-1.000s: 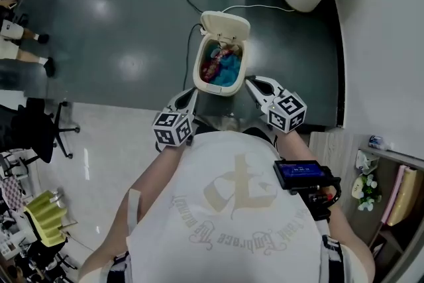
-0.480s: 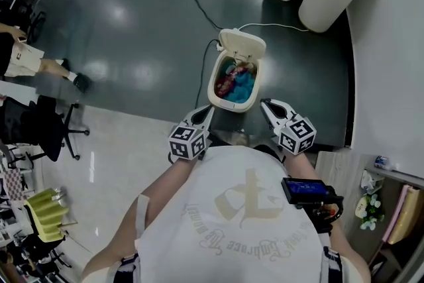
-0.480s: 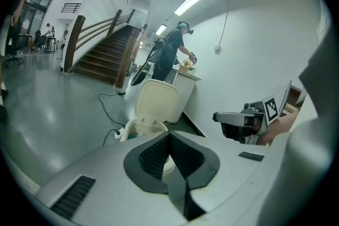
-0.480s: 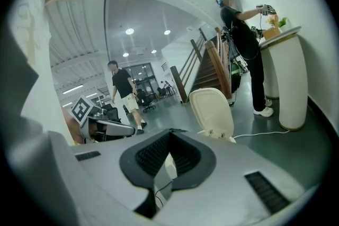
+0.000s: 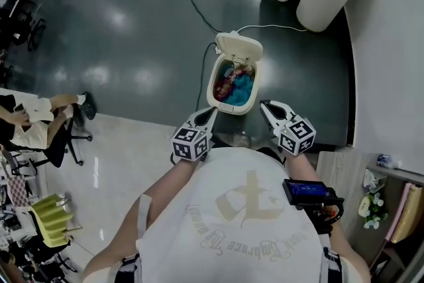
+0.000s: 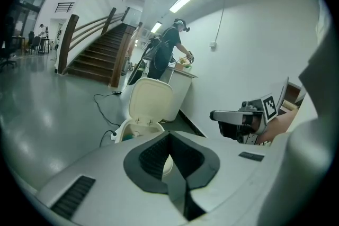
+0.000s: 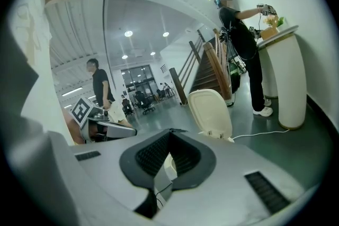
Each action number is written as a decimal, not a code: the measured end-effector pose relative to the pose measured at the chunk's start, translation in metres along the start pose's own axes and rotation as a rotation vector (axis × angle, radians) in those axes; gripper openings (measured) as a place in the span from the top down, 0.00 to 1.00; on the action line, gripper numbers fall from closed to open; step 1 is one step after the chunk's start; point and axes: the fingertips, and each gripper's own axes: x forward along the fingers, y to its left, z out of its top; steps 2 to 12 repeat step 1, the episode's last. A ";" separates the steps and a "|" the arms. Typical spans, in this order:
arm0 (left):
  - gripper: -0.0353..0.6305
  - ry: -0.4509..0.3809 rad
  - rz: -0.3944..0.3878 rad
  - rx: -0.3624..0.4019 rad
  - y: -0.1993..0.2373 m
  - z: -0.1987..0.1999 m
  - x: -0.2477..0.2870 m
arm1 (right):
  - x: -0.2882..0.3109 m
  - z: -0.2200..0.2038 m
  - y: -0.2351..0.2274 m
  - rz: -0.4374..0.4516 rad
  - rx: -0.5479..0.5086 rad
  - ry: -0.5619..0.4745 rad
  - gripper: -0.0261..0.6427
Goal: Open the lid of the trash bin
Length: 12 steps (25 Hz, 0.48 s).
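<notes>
Lid point(image 5: 241, 48): found upright at frame centre, behind open bin point(image 5: 212, 88) on floor point(image 5: 132, 23). Held left hand-held gripper point(image 5: 211, 112) and right hand-held gripper point(image 5: 266, 105) clenched, empty, just below. Judged opening done.

Glossy floor point(image 5: 132, 23), seemingly plastic trash bin point(image 5: 213, 86)

Bin point(image 5: 228, 107): small, cream, rounded-rectangular, standing upright on dark glossy floor point(image 5: 132, 30). Lid point(image 5: 240, 48): same cream, hinged at the bin's far edge, swung up and tipped back, pale underside showing. Mouth wide open. Inside: jumbled contents point(image 5: 235, 83), red-pink to the left, bright blue to the right, lying below the rim.
</notes>
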 end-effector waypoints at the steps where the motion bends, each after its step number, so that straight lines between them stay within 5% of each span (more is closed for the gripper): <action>1: 0.93 0.002 0.000 0.000 0.000 0.000 0.001 | 0.000 0.000 -0.001 0.000 0.002 0.000 0.95; 12: 0.93 0.002 0.000 0.000 0.000 0.000 0.001 | 0.000 0.000 -0.001 0.000 0.002 0.000 0.95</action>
